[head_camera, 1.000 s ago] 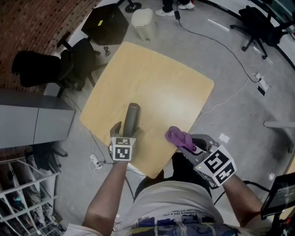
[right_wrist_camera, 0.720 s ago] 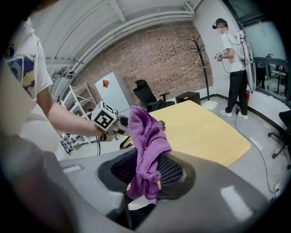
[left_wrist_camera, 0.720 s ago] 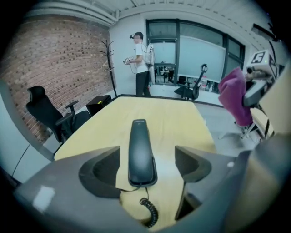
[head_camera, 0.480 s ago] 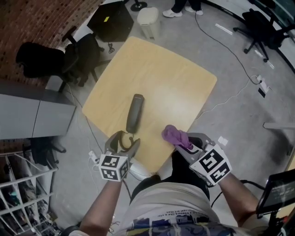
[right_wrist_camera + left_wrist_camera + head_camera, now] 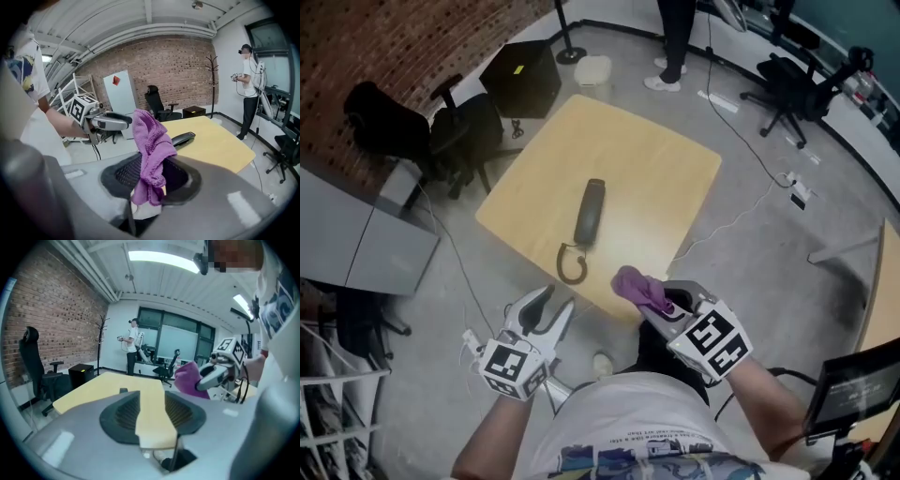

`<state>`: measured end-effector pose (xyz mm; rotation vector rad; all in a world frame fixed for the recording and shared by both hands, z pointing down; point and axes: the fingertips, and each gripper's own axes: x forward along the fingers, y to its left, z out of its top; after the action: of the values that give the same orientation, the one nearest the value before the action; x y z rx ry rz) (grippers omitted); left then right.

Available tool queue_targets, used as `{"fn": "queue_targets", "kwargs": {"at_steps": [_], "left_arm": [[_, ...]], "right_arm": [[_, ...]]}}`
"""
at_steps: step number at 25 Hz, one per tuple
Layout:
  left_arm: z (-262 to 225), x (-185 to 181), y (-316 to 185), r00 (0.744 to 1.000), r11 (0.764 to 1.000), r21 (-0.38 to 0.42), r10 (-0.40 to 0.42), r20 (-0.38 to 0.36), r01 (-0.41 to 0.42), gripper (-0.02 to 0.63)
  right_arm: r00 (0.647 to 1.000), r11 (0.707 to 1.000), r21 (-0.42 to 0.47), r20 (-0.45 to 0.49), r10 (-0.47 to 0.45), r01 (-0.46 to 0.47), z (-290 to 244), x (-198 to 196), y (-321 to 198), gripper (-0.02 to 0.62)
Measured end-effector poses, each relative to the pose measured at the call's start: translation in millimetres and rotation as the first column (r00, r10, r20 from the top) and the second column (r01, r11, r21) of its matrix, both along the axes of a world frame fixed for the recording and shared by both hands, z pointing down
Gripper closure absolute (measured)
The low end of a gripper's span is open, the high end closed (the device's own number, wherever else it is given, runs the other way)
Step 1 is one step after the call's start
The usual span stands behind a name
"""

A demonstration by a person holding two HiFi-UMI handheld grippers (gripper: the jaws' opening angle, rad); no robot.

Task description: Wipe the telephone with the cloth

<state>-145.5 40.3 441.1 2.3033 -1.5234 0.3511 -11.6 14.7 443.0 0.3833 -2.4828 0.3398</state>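
no legible text, labels or numbers

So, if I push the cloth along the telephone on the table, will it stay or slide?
It probably slides: the telephone lies loose on the smooth table, and nothing holds it. It looks like stiff plastic, so it should not bend under the cloth. Its curled cord lies free at the near end and may drag along.

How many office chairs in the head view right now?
3. A first chair stands by the brick wall. A second chair is close to the left edge of the table. A third chair is at the far upper right. Others may be cut off by the frame.
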Motion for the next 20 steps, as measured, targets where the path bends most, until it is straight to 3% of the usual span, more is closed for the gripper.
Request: {"fn": "queue_targets", "kwargs": {"at_steps": [2,5,12,20], "left_arm": [[-2.7,-4.7,25.6,1.000,1.000,0.018,0.013,-0.008,-0.013,0.519],[-1.0,-11.5,58.9,0.998,0.999,0.011,0.033,-0.052,-0.033,0.601],[11.9,-14.6,124.3,0.990,0.991,-0.057,0.112,-0.090,-0.117,0.602],[0.9,37.0,189.4,0.979,0.984,-0.048,0.165,-0.119,-0.171,0.601]], "right_arm": [[1.000,1.000,0.017,0.007,0.023,-0.023,-5.8,-9.2,24.7,0.482],[0.998,0.998,0.034,0.008,0.057,-0.057,-10.7,-20.8,57.9,0.482],[0.997,0.996,0.048,-0.001,0.074,-0.074,-25.8,-28.5,120.8,0.482],[0.999,0.996,0.079,0.021,0.043,-0.045,-35.3,8.0,182.3,0.482]]}}
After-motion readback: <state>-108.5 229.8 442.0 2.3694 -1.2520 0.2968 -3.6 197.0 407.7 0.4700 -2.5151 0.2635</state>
